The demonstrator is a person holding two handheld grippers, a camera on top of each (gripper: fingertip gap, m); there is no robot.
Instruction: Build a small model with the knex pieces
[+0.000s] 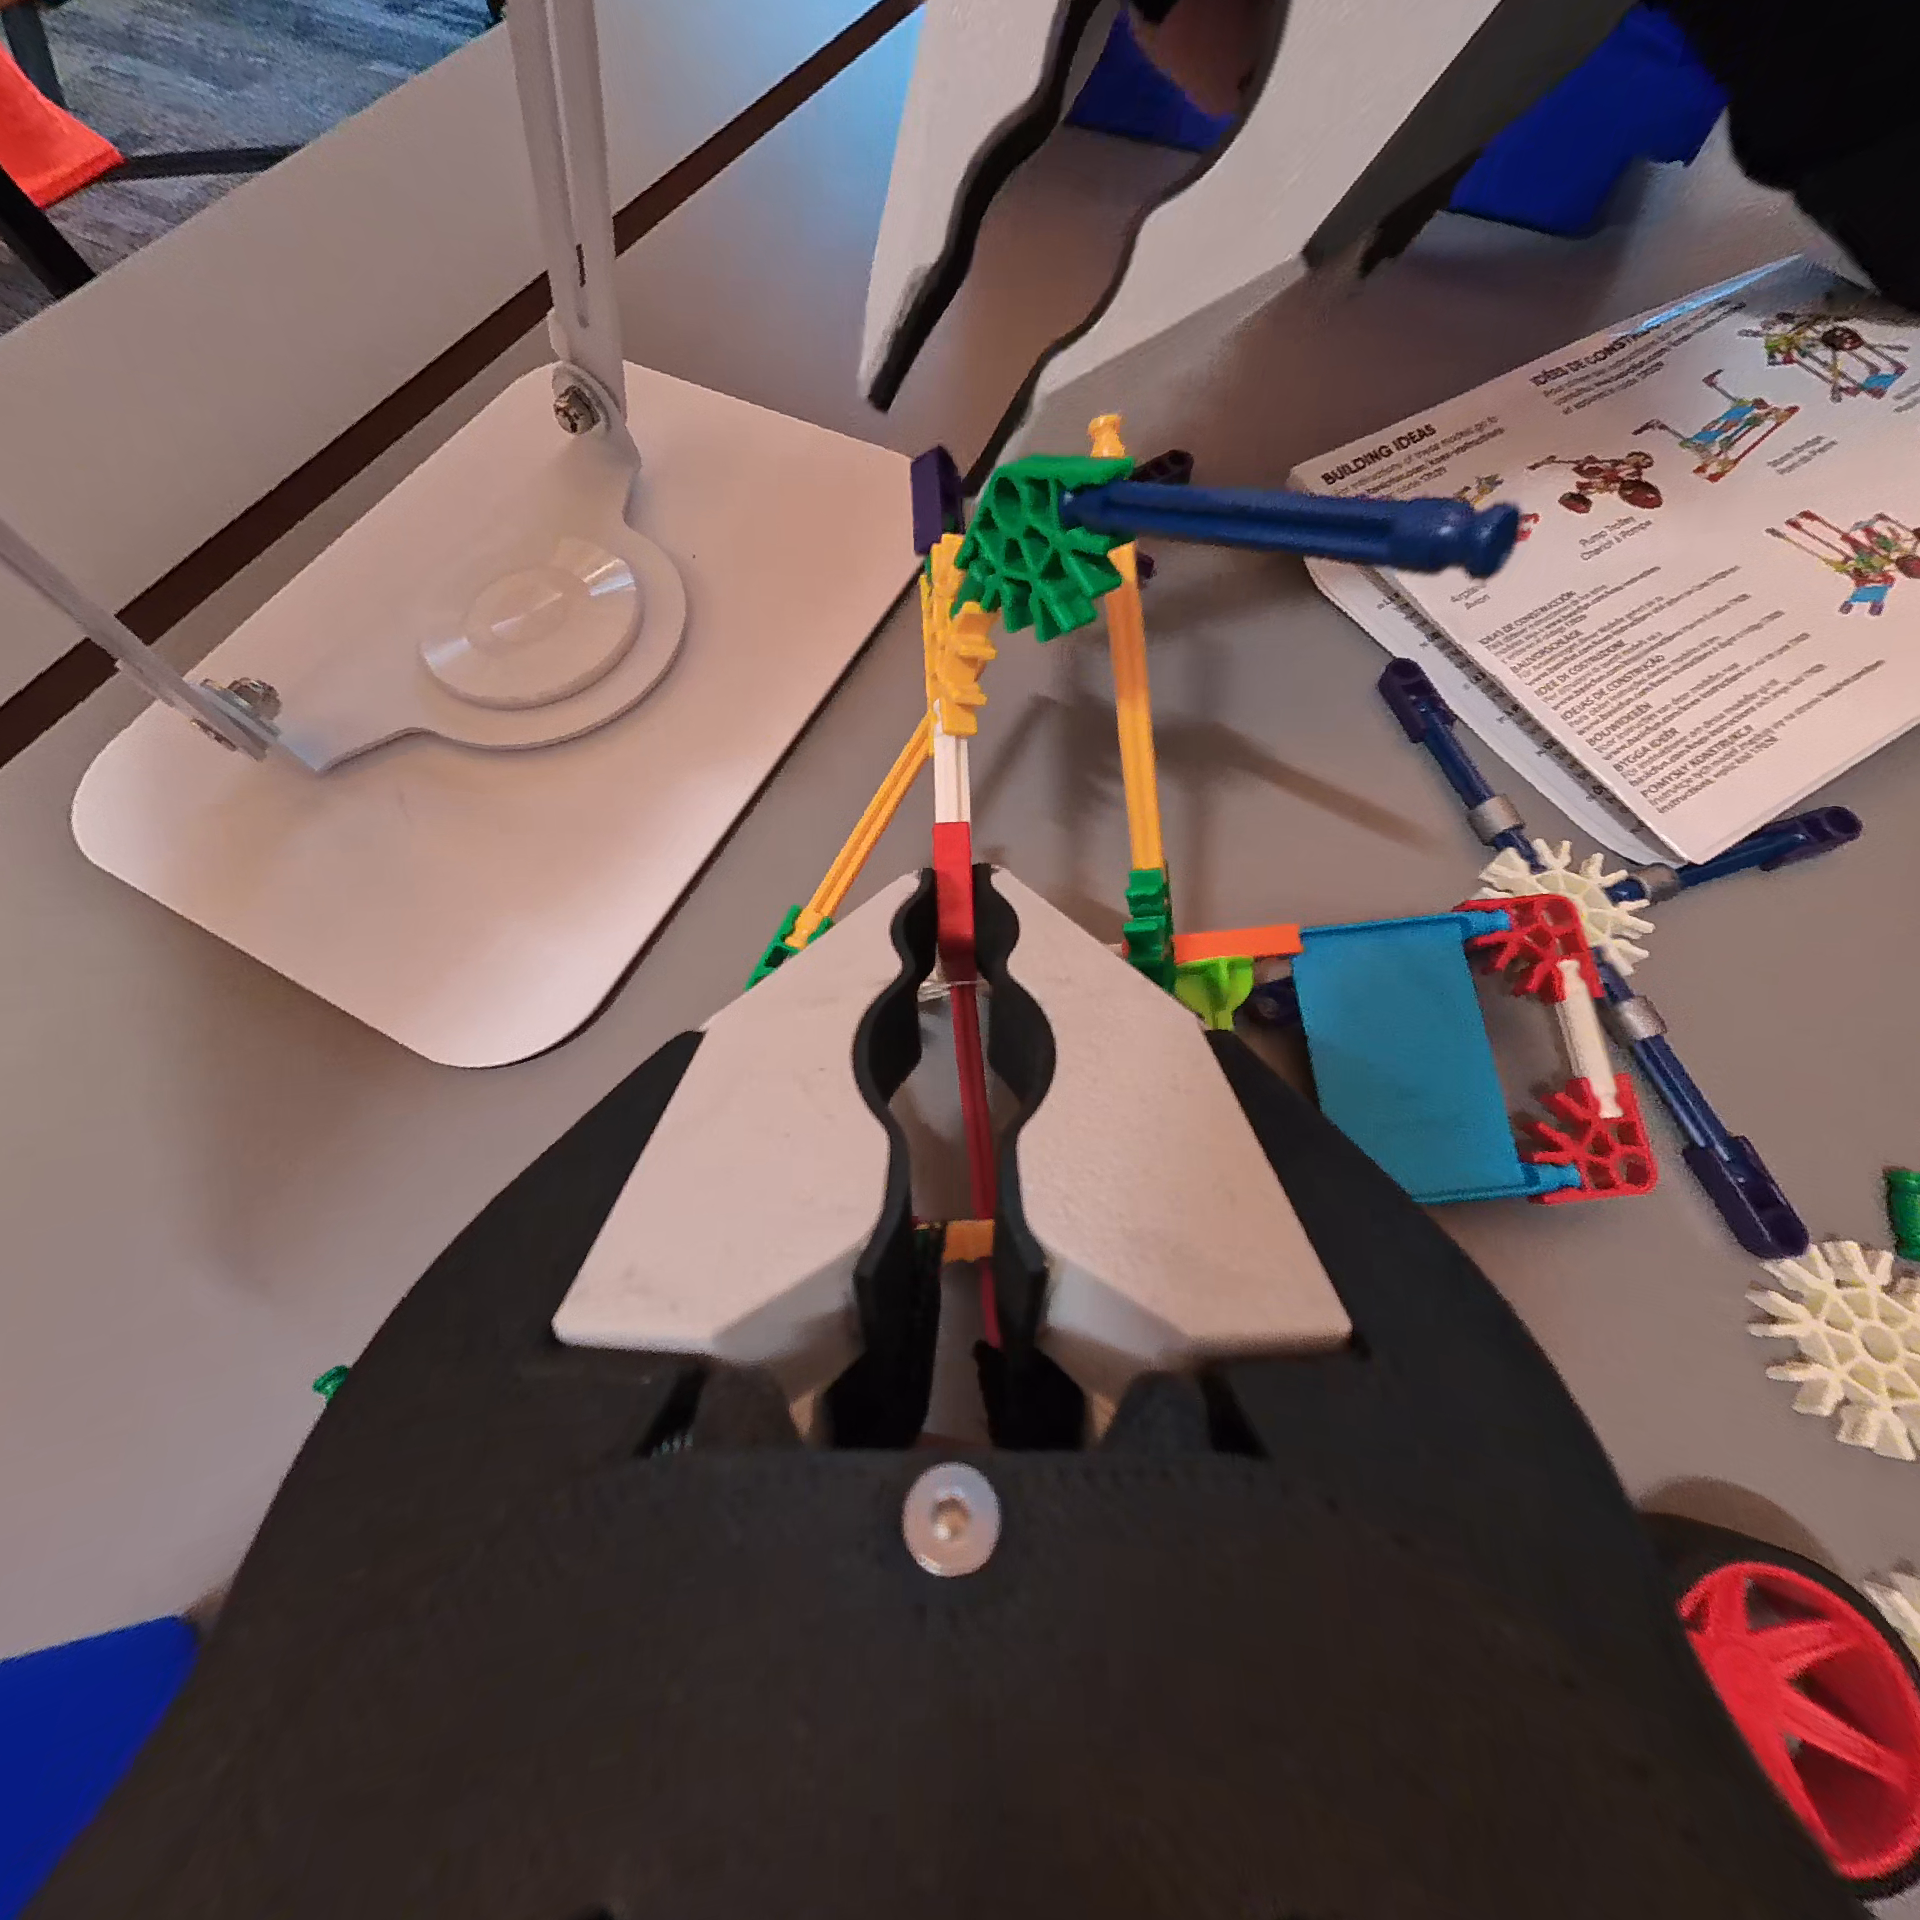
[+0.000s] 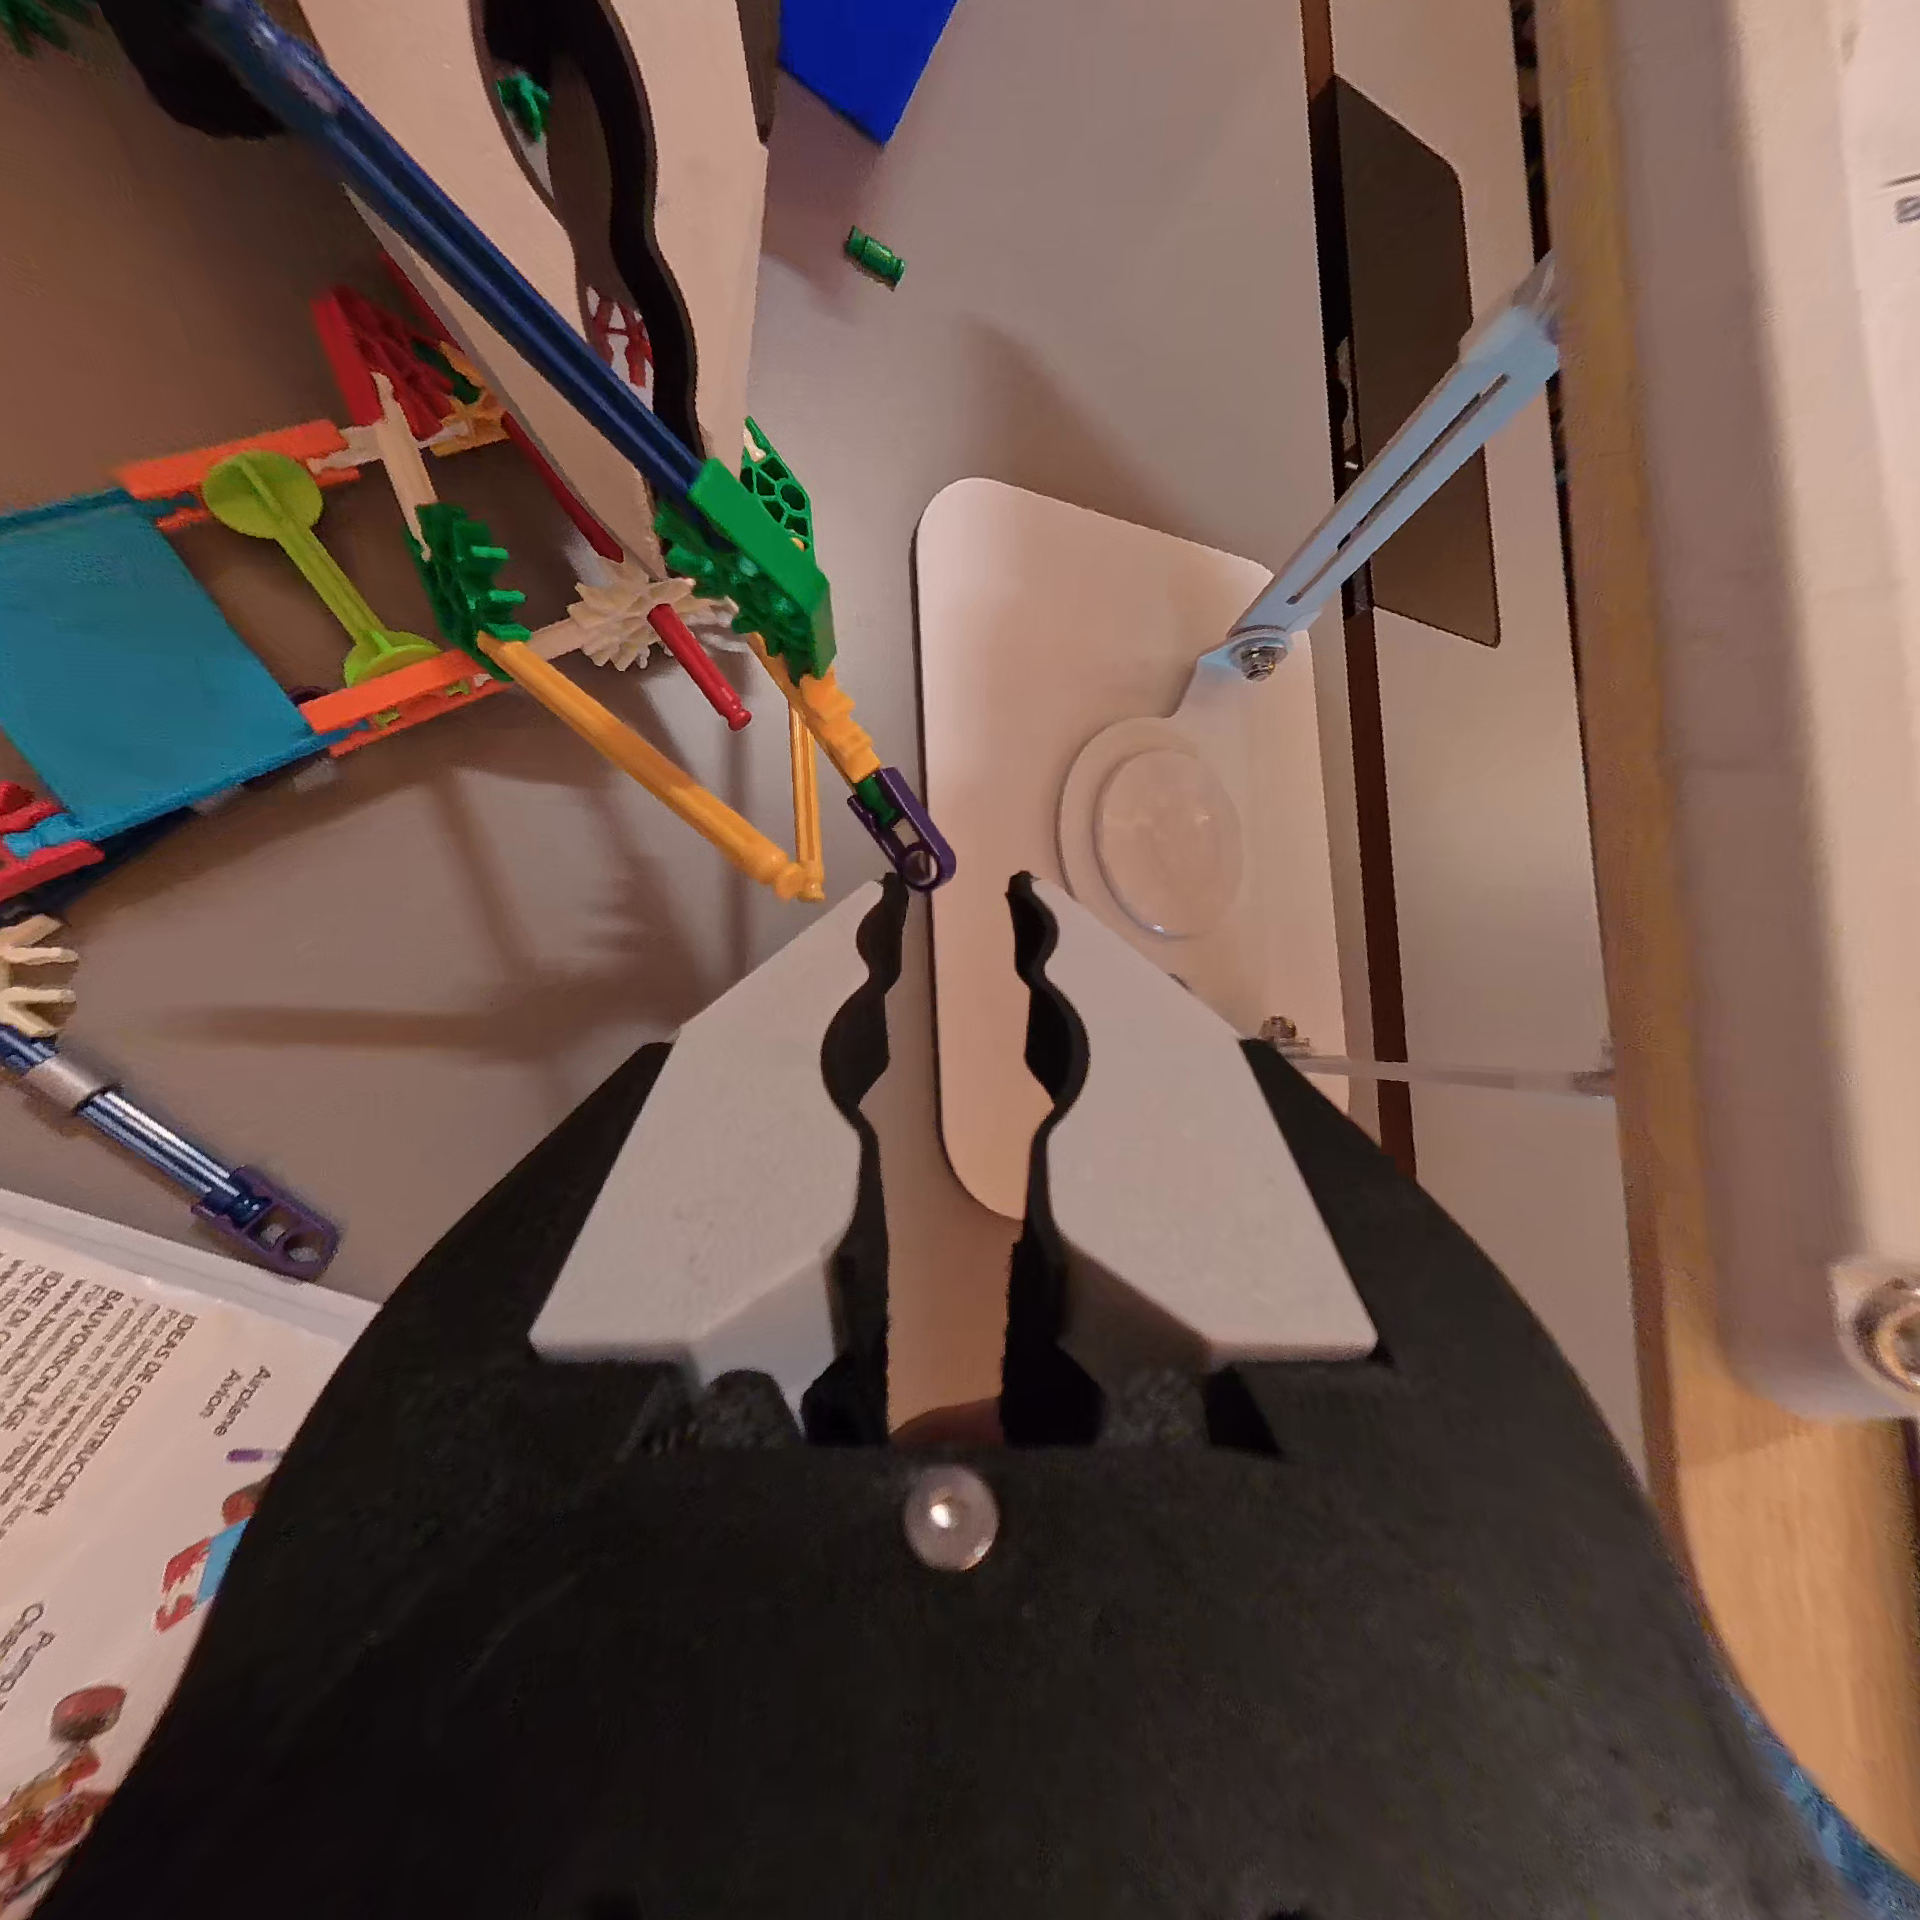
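Observation:
My left gripper (image 1: 954, 878) is shut on the red rod (image 1: 954, 914) of a rod-and-connector toy model. The model rises ahead of it with yellow rods (image 1: 1135, 727), a green connector (image 1: 1029, 551), a blue rod (image 1: 1278, 525) pointing right and a purple clip (image 1: 933, 497) at the far tip. A blue panel with red connectors (image 1: 1397, 1049) hangs on its right side. My right gripper (image 2: 954, 883) is open and empty; its left fingertip is right next to the purple clip (image 2: 906, 826). It shows from above in the left wrist view (image 1: 935, 343). The green connector (image 2: 764, 551) and blue panel (image 2: 114, 644) lie left.
A white stand base (image 1: 416, 831) with metal struts sits left on the grey table (image 1: 1351, 301); it also shows in the right wrist view (image 2: 1039, 644). An instruction booklet (image 1: 1662, 582), loose blue rods (image 1: 1455, 769), white snowflake connectors (image 1: 1849, 1340) and a red wheel (image 1: 1797, 1725) lie right. From the left gripper's tips to the red wheel (image 1: 1797, 1725) is close to 20 cm.

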